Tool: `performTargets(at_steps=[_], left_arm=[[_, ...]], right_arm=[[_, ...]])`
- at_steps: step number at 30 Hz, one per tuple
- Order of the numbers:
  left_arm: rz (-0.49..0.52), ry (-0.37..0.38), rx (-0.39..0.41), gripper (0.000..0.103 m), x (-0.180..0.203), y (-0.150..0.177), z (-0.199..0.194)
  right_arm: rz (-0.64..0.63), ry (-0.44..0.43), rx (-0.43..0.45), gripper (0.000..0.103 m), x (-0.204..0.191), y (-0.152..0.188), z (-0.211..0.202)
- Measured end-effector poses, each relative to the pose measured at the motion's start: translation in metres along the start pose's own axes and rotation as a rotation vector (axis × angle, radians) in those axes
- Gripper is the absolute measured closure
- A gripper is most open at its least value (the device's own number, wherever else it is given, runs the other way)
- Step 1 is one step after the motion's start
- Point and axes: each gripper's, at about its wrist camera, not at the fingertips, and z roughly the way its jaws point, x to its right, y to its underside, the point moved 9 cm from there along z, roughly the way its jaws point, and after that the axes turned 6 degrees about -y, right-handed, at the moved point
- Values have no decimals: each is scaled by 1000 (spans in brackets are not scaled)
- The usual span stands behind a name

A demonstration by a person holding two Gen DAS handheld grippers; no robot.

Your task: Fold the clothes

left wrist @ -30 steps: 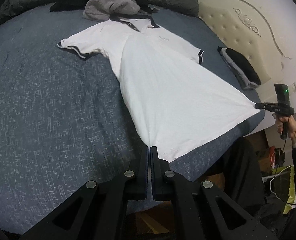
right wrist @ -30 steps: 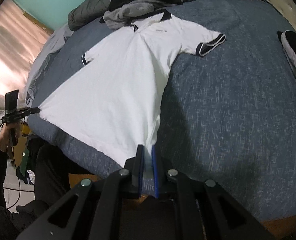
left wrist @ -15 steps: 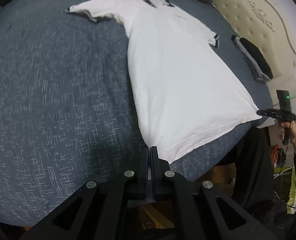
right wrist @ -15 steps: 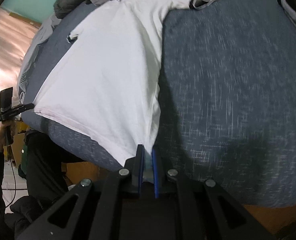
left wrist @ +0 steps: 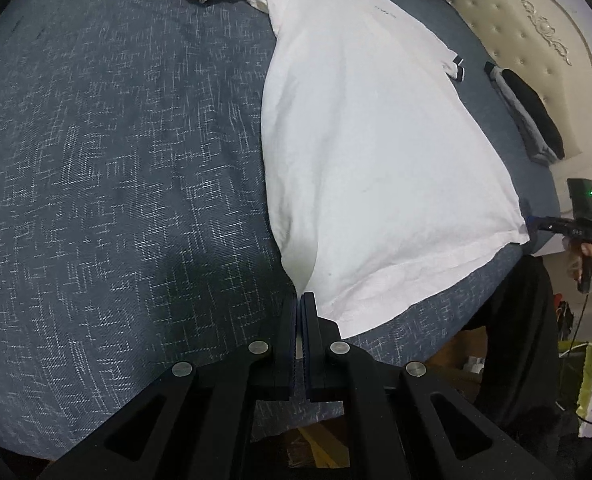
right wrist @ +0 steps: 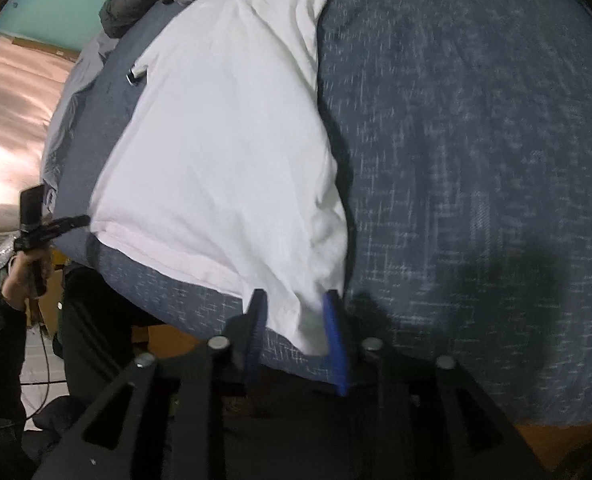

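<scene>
Shirt: the white polo shirt (left wrist: 376, 152) lies spread face-up on the blue bedspread (left wrist: 115, 160), collar at the far end, hem toward both grippers.
Left gripper: the left gripper (left wrist: 300, 300) is clamped tight on 1 hem corner, the cloth running straight out ahead of its tips.
Right gripper: the jaws of the right gripper (right wrist: 296, 320) are opening; the other hem corner lies loose between its 2 fingers, no longer pinched.
Change: a second ago both corners were held taut above the bed; now the hem has come down onto the bedspread (the shirt fills more of each view) and the right side is letting go.
Meaning: laying-out looks finished; the left corner probably gets released too, then the real folding can start.
Nearby: a folded dark garment (left wrist: 532, 120) lies well right of the left gripper.
</scene>
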Motion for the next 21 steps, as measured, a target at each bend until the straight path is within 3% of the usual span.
performTargets(at_steps=[6,10,15,19,20,21], left_arm=[[-8,23,-3,97,-1,-3,-1],[-8,25,-9,71,0,-4,2],[-2,27,-13,70,4,-6,6],[-1,19,-7,70,6,-8,7],[-2,21,-5,70,6,-9,7],[-2,24,-3,70,7,-9,7]], right_arm=[[36,11,38,73,13,-14,-17],[29,7,-4,73,11,-8,0],[21,12,-29,73,1,-2,21],[-12,70,-35,73,2,-1,26],[-15,69,-35,76,1,-1,26],[-16,70,-38,86,1,0,27]])
